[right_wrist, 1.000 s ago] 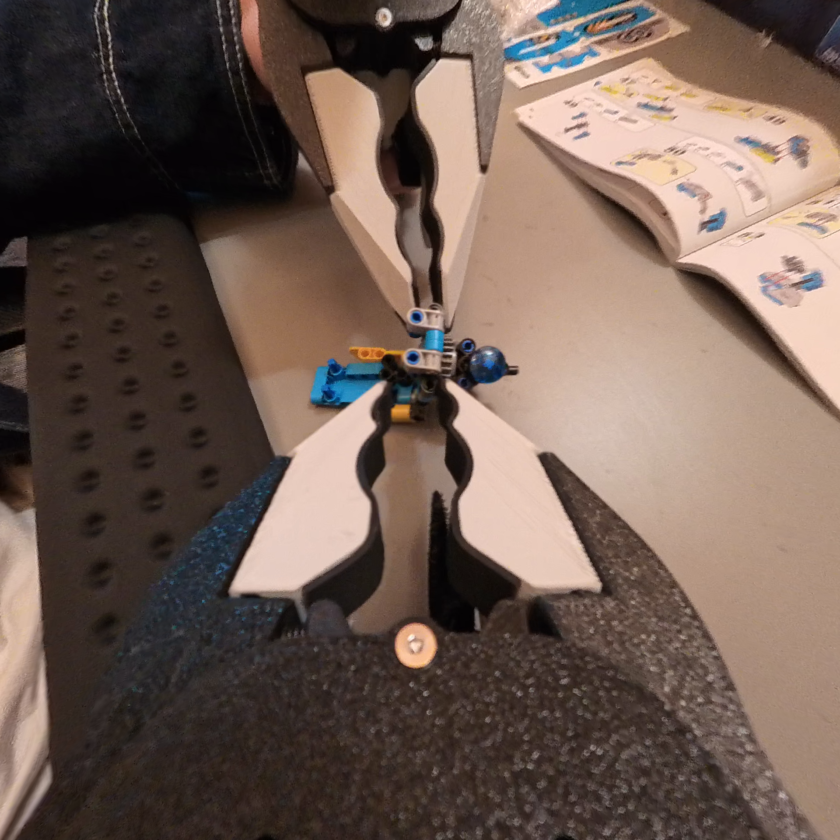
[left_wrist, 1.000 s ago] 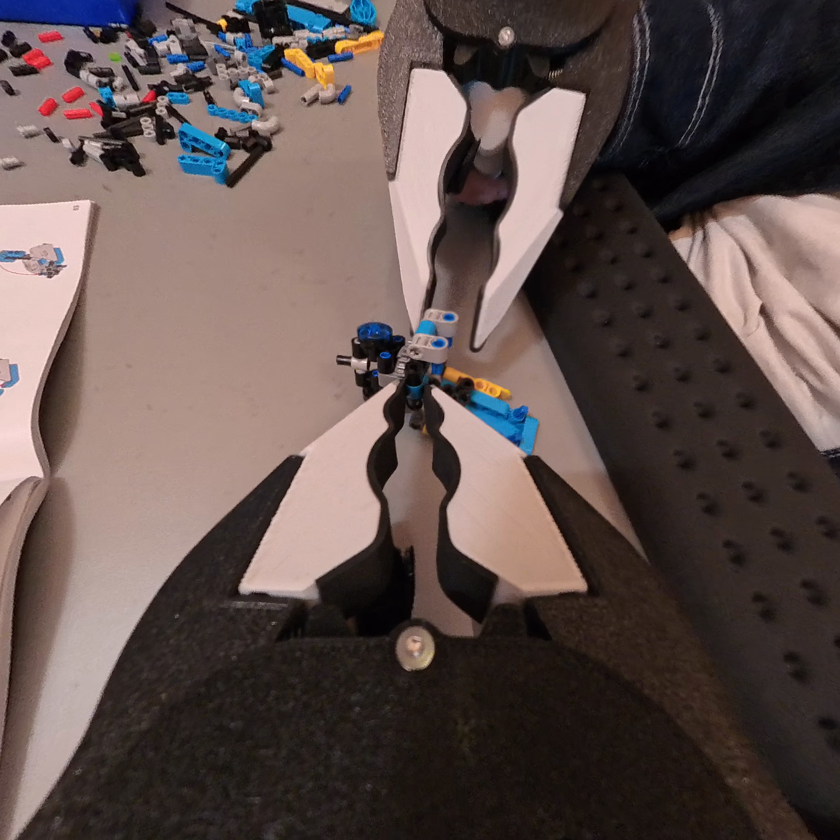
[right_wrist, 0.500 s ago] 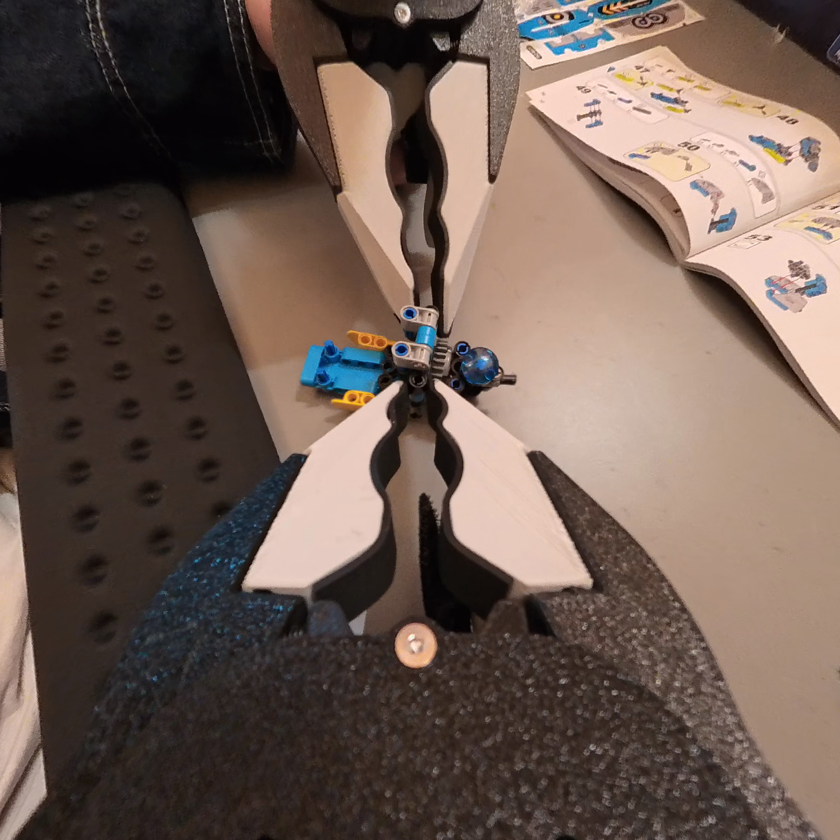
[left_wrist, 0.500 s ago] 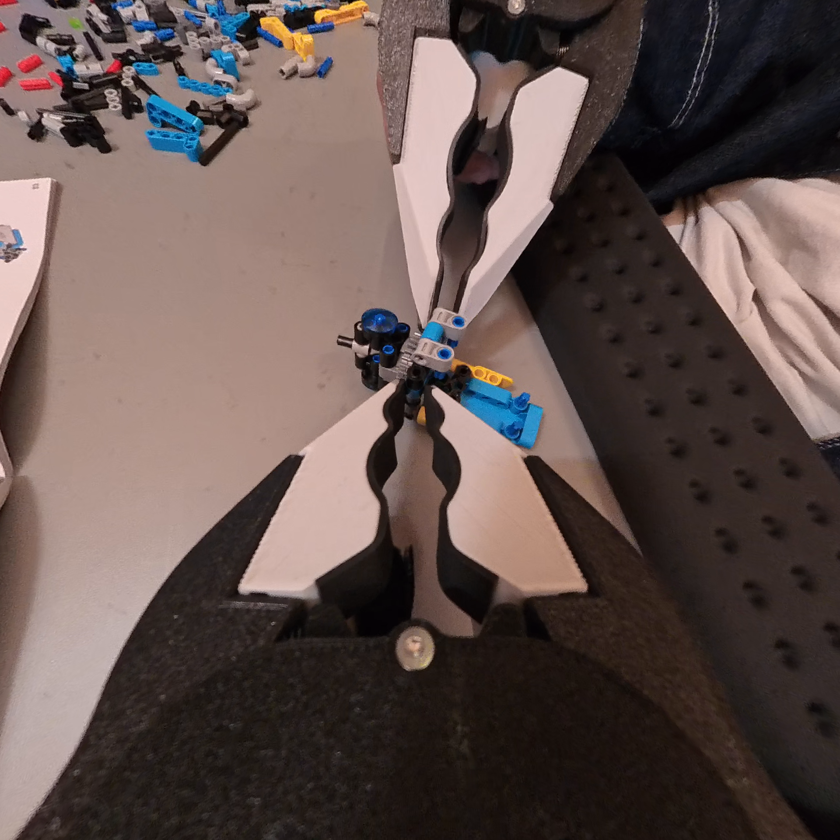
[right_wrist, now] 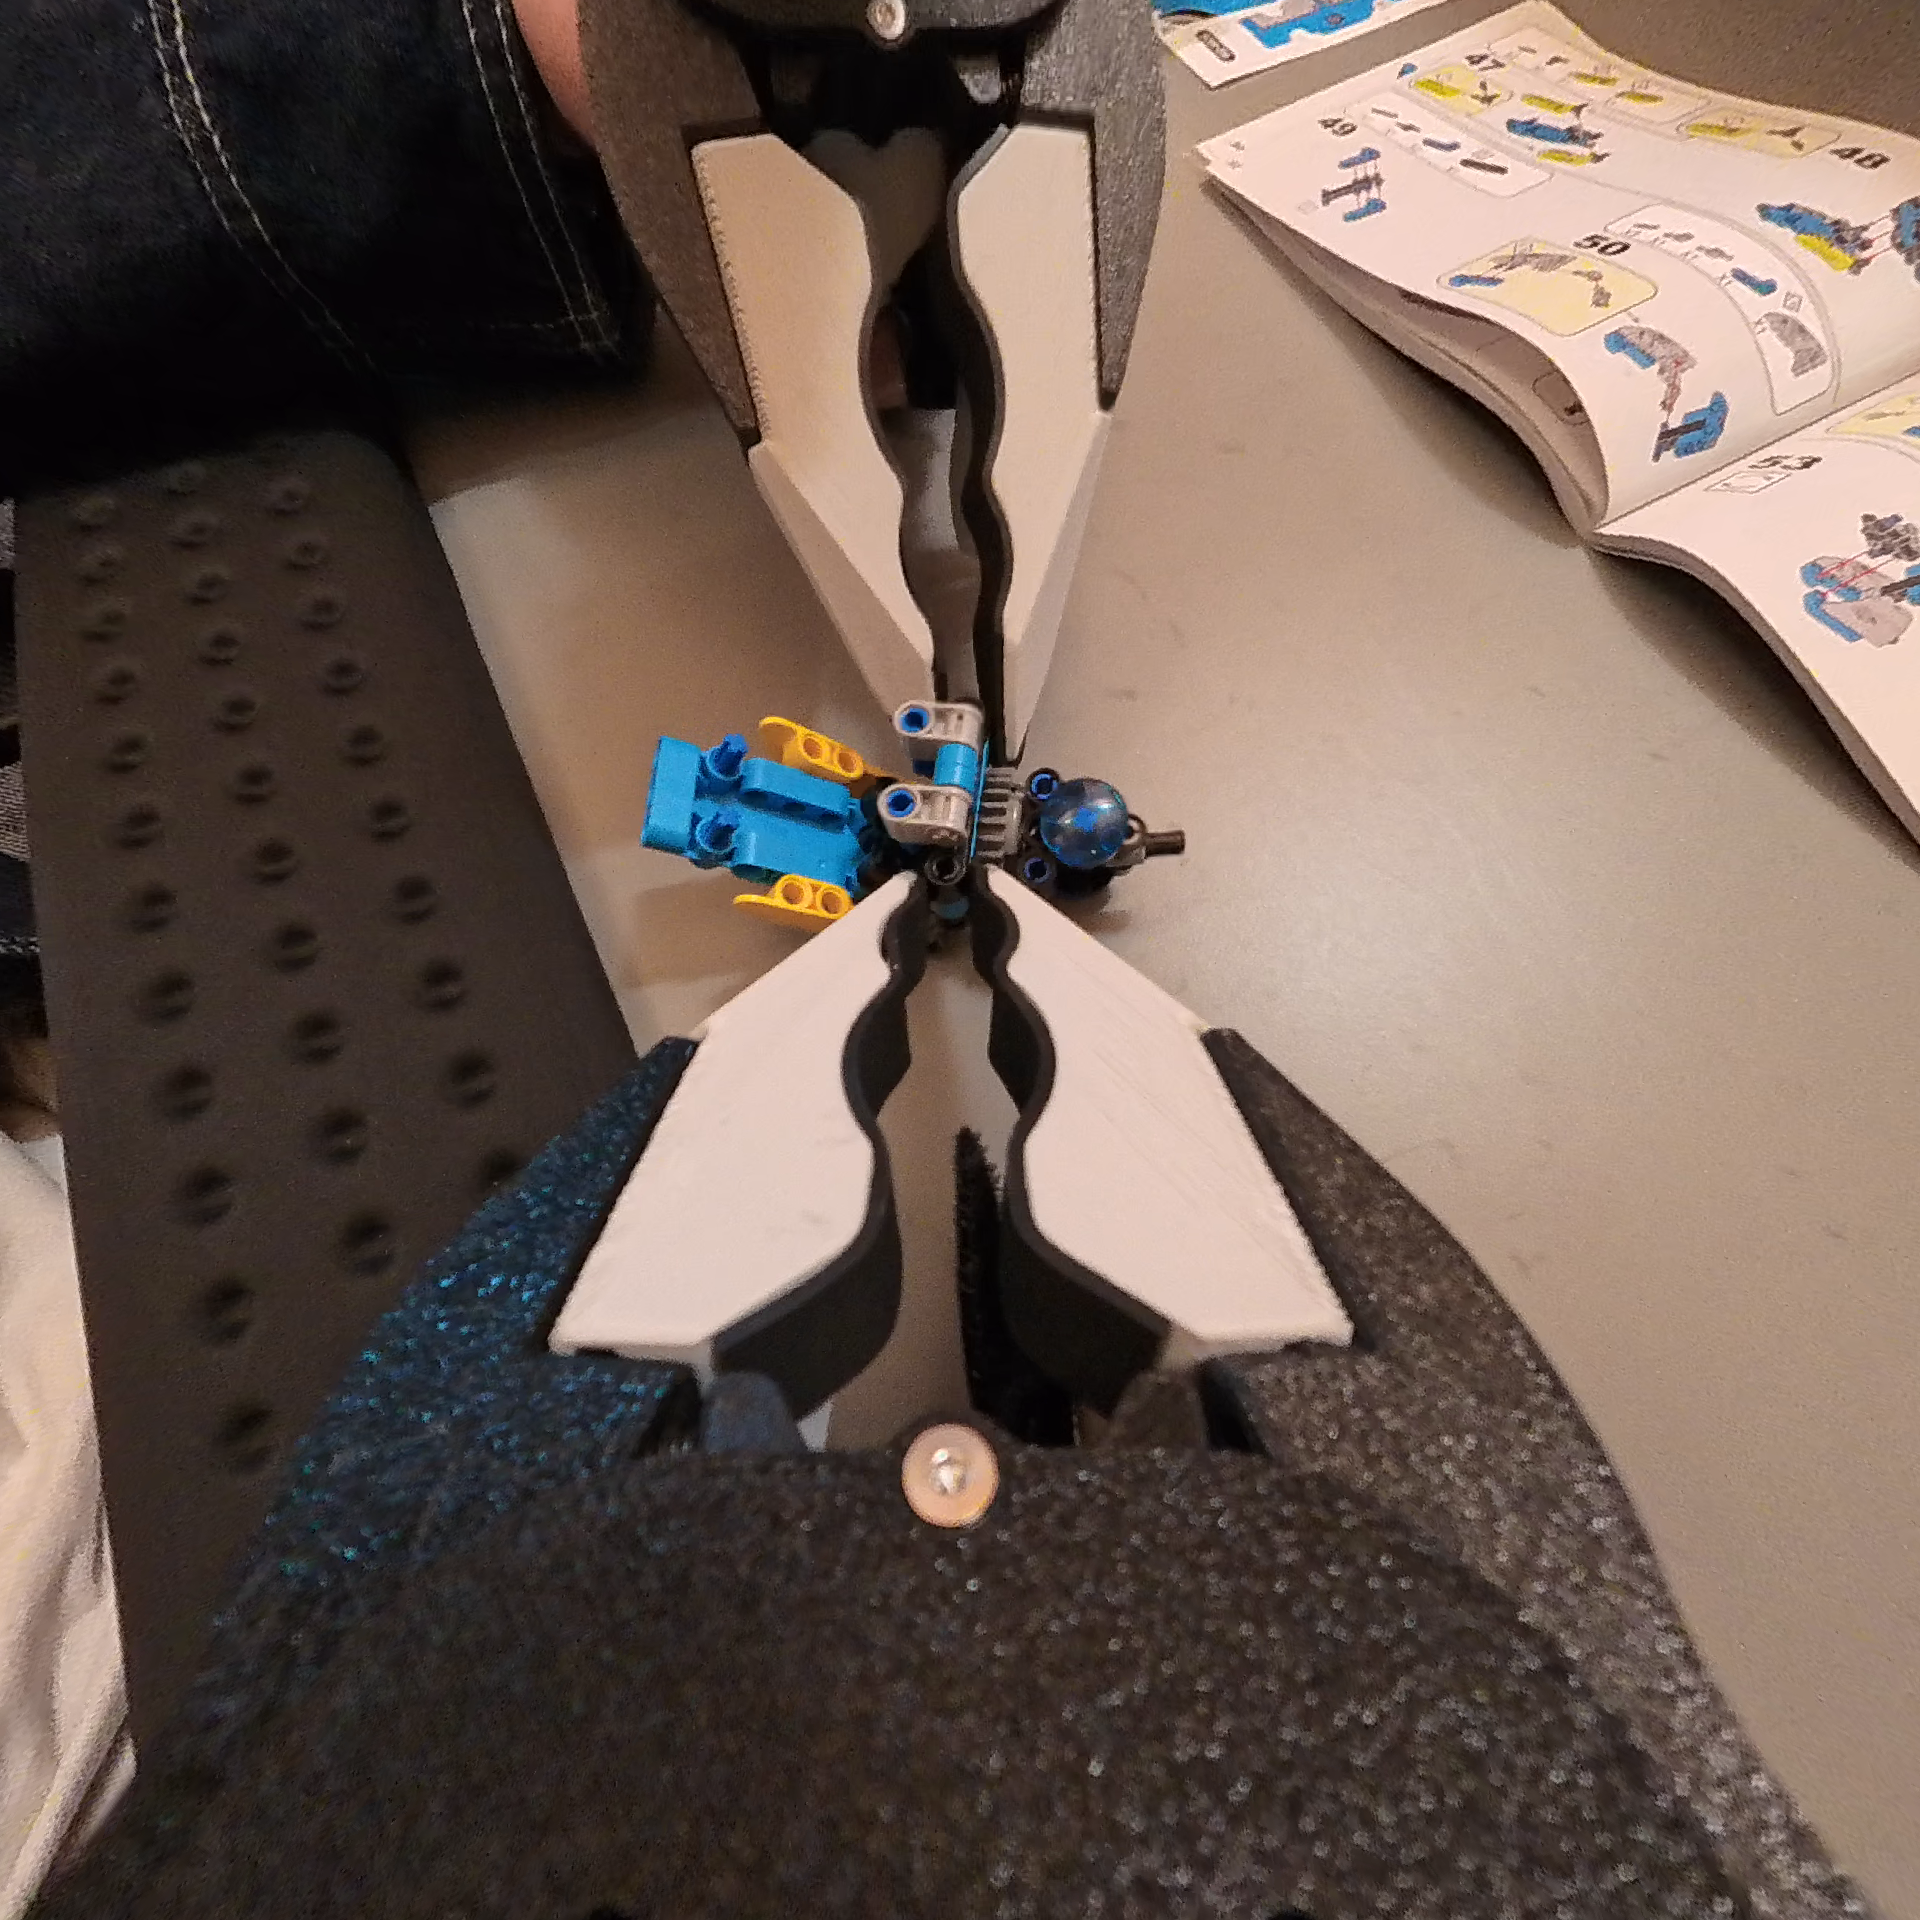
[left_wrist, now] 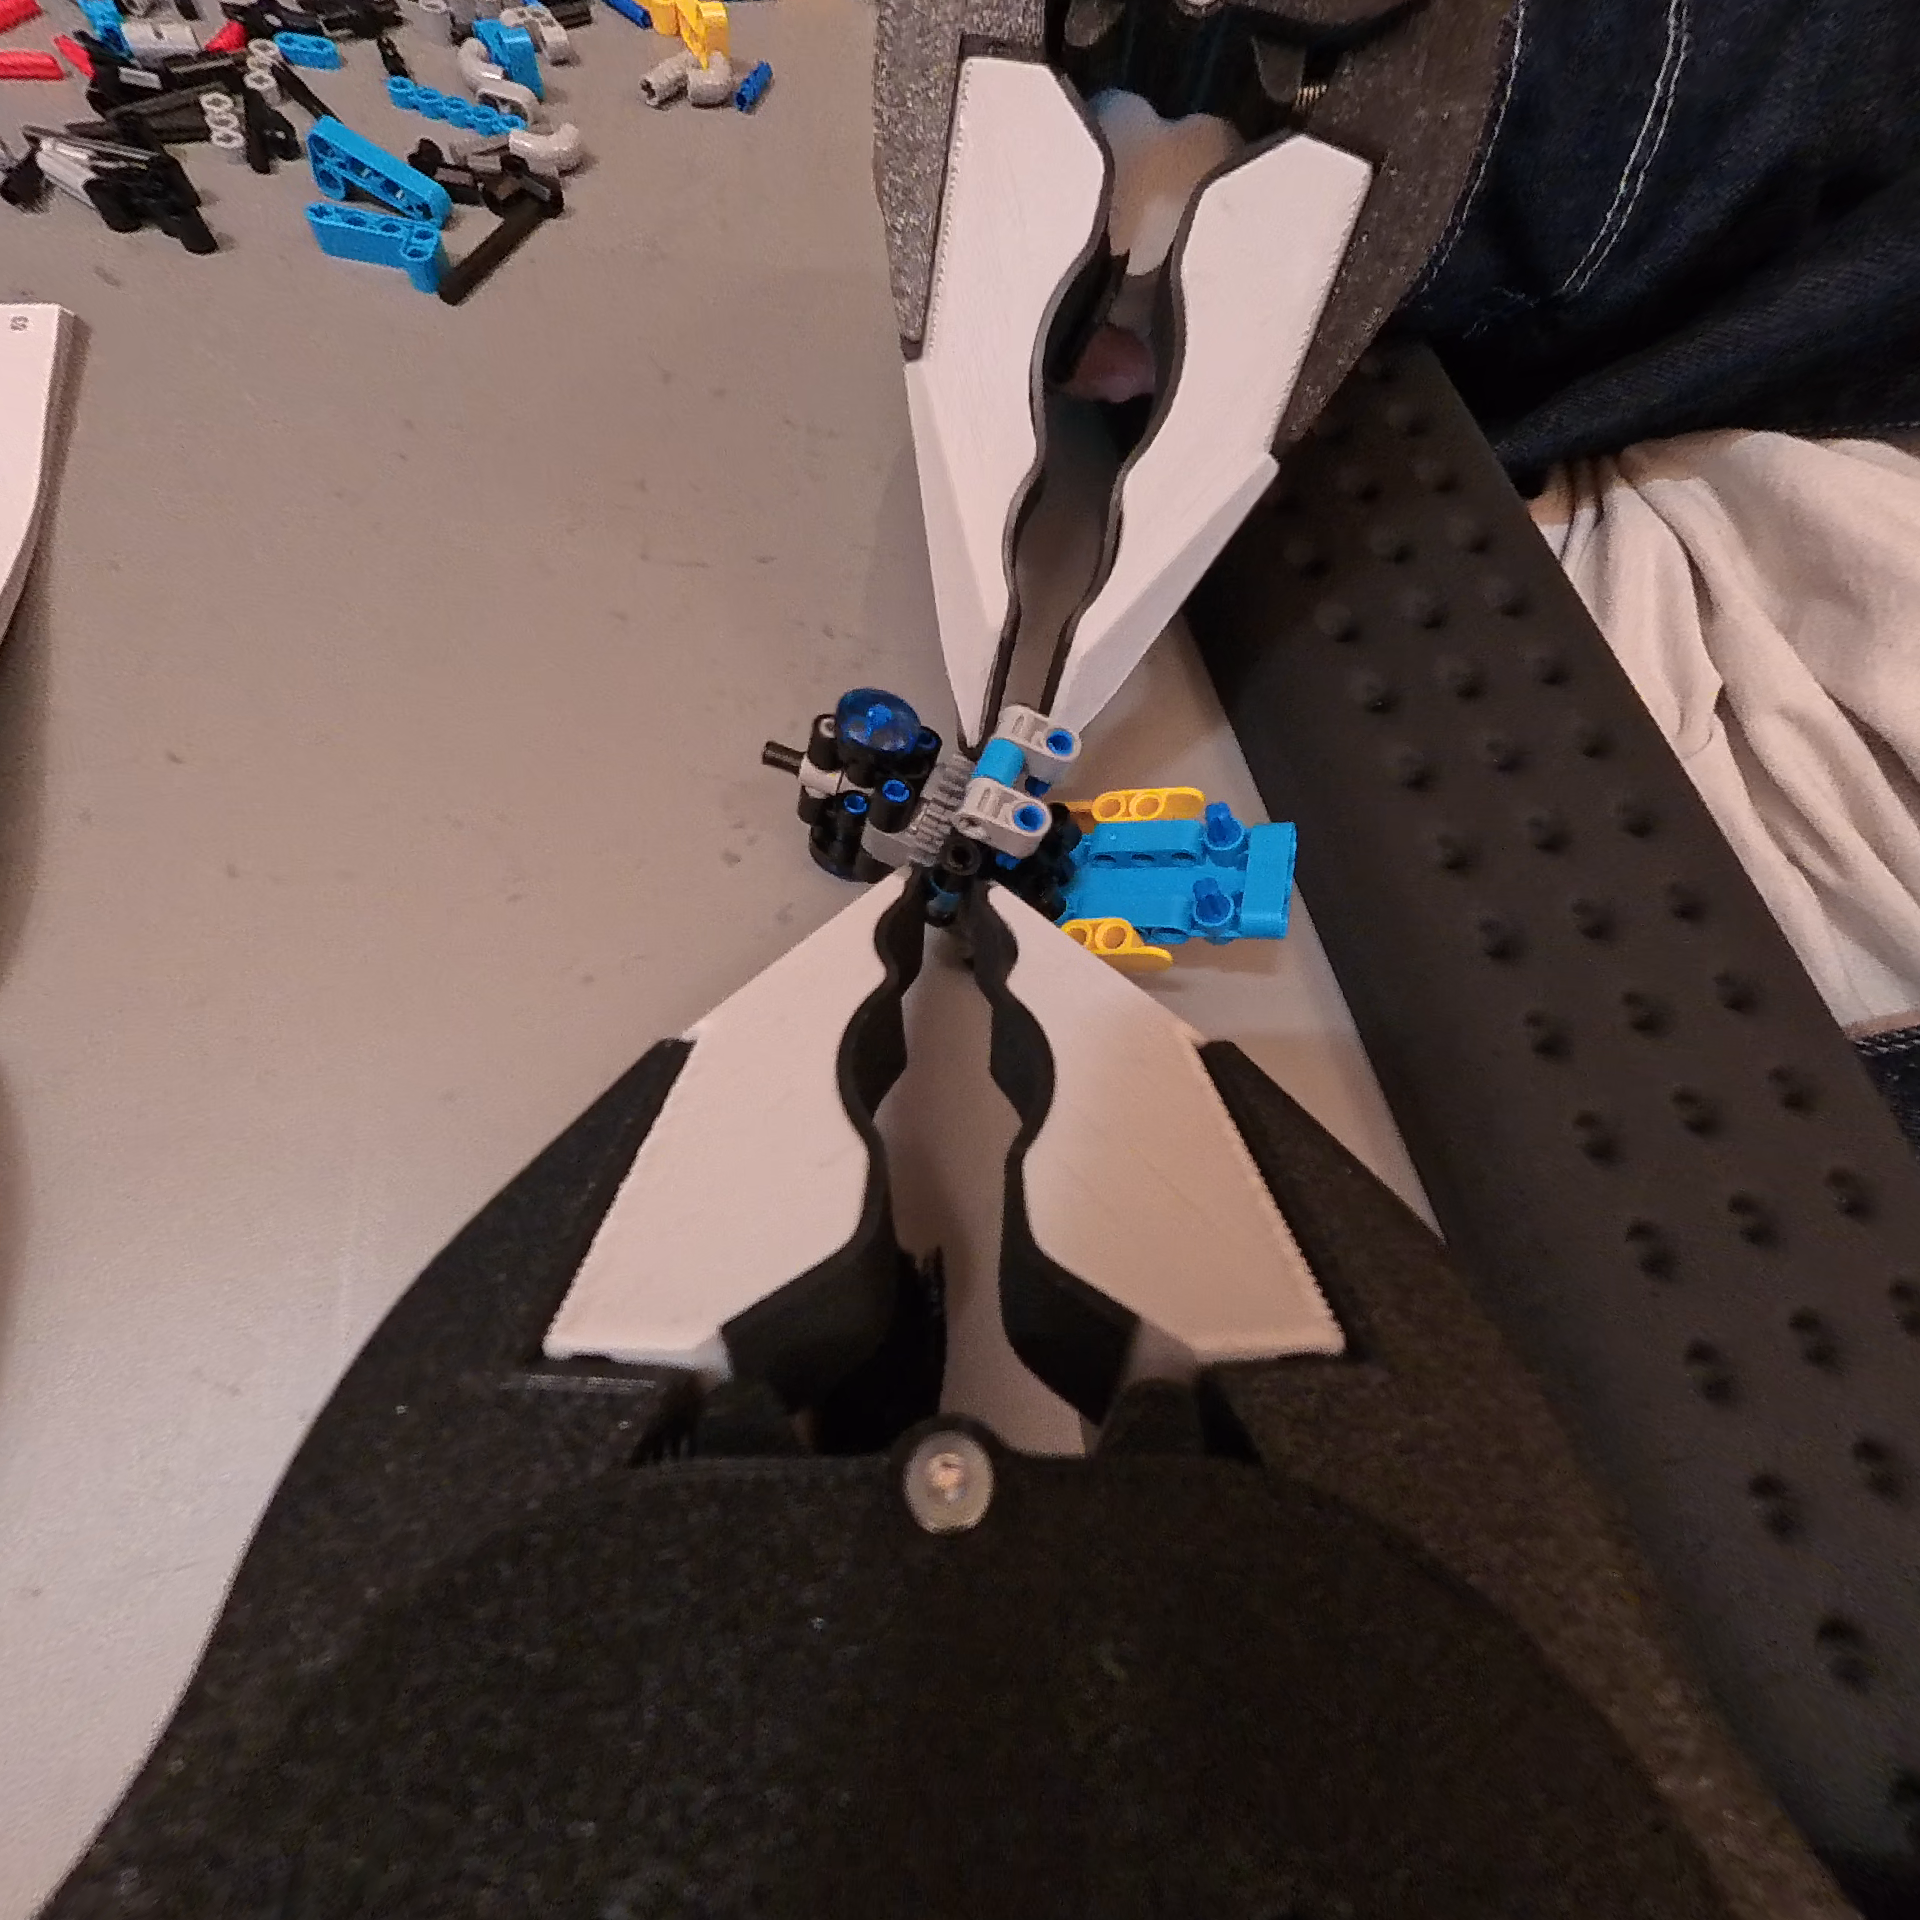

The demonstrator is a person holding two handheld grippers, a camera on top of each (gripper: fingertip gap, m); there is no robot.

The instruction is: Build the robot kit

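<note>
My left claw and right claw both pinch the small brick model from 6 and 12 o'clock, its long axis running 3-to-9.

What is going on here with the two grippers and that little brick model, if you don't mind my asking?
A person holds two handheld grippers that meet nose to nose over a small brick model on the grey table. The left gripper is closed on the model's middle from one side. The right gripper pinches it from the opposite side, near the grey connector. Loose bricks lie scattered farther off, and an open instruction booklet sits beside the work.
</note>
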